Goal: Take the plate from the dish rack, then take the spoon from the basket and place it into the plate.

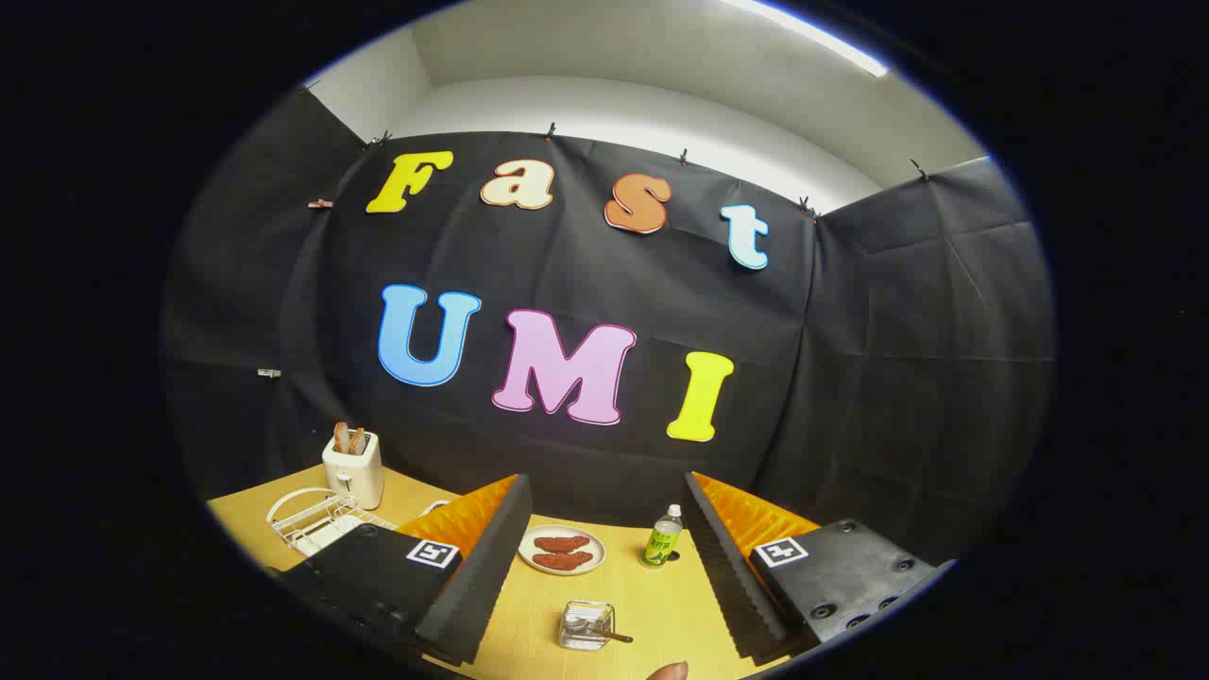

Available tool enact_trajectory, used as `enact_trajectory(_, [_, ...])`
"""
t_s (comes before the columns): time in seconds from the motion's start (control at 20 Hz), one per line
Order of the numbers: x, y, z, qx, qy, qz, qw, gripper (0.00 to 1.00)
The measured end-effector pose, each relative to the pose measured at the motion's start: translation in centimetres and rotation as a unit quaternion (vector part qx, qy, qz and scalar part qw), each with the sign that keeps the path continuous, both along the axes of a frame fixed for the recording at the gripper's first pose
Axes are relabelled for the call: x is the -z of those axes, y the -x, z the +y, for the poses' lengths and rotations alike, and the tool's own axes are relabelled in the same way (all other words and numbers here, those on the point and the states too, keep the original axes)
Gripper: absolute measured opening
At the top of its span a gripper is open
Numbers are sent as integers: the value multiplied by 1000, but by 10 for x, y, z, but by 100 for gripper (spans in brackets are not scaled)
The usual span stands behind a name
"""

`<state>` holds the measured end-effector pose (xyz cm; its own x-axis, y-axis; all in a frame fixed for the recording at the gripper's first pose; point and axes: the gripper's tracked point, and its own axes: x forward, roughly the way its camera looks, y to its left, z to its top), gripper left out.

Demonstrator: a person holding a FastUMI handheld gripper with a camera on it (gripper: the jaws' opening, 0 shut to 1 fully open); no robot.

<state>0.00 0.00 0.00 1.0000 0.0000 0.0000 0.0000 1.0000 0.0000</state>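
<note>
Between spread tool (604,576) fingers: basket (586,625) with spoon (604,633); bottle (663,540) (label unreadable) beyond.

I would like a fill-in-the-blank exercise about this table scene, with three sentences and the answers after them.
1. The tool is ____, with nothing between its fingers.
2. The spoon lies in the clear ____, between the fingers.
3. In the toaster, behind the dish rack, stand slices of ____.

The plate with food and the bottle stand beyond the fingers.

Missing words: open; basket; toast
</note>
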Motion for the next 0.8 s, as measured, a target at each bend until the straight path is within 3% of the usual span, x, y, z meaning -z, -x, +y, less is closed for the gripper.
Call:
enact_trajectory(0.3, [9, 10, -4, 19, 3, 13, 1000, 97])
enact_trajectory(0.8, [15, 15, 6, 10, 4, 26, 1000, 97])
